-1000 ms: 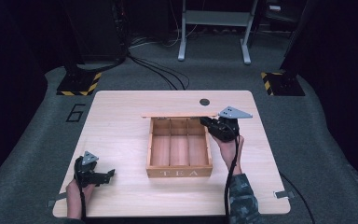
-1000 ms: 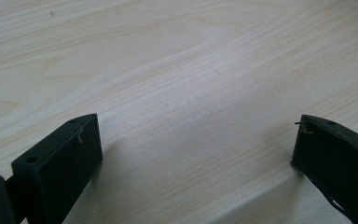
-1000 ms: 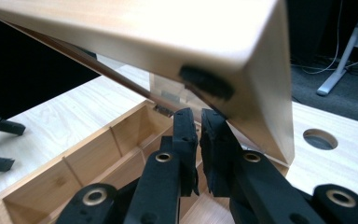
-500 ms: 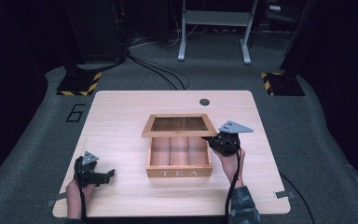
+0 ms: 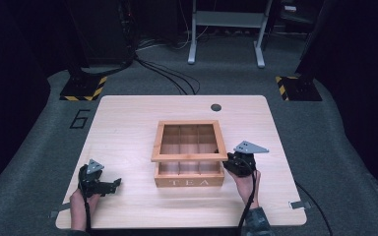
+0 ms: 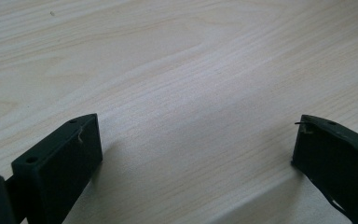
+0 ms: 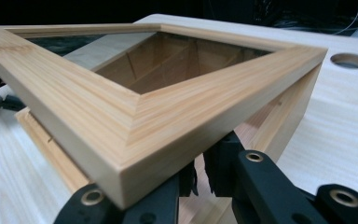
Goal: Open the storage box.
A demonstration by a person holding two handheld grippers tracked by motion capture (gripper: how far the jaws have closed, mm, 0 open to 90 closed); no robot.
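A wooden tea box (image 5: 189, 182) marked TEA stands in the middle of the table. Its framed, windowed lid (image 5: 189, 156) hangs tilted a little above the box, hinged at the back. My right gripper (image 5: 230, 164) is at the lid's front right corner. In the right gripper view the lid (image 7: 135, 112) lies over my right gripper (image 7: 198, 172), whose jaws stand close together under that corner with their tips hidden. The box rim (image 7: 46, 140) shows below. My left gripper (image 5: 114, 184) rests at the table's front left, open over bare wood (image 6: 196, 135).
The light wooden table (image 5: 128, 128) has a round cable hole (image 5: 216, 107) behind the box. Cables and striped stand feet (image 5: 83, 91) lie on the grey floor beyond the far edge. A cable trails from each gripper toward the near edge.
The lid has swung down from upright to almost flat over the box, and my right gripper has come forward and down with it. The left gripper has stayed put.
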